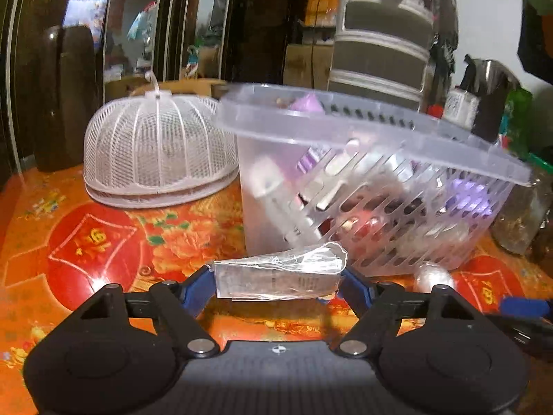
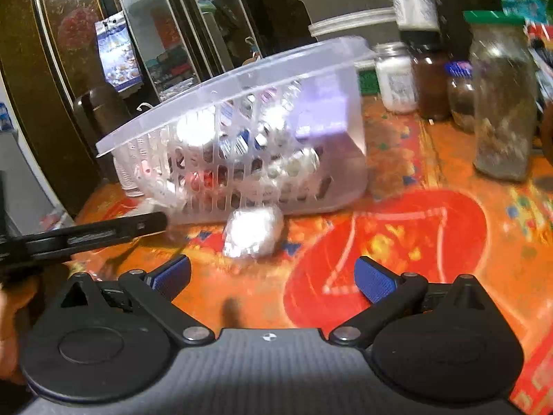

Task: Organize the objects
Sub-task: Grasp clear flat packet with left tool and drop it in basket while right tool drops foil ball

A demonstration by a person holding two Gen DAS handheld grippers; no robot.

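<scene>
The left hand-held gripper (image 1: 278,282) is clamped on a clear plastic packet (image 1: 280,273) whose print is too blurred to read, just before the basket (image 1: 373,121). The right hand-held gripper (image 2: 273,278) hangs with fingers apart above the worktop (image 2: 397,242), near a foil ball (image 2: 254,231) touching the basket's base.

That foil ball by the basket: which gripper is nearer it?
Right. The right gripper, open, faces the foil ball; the left gripper, holding a clear packet, sits off to its side.
</scene>
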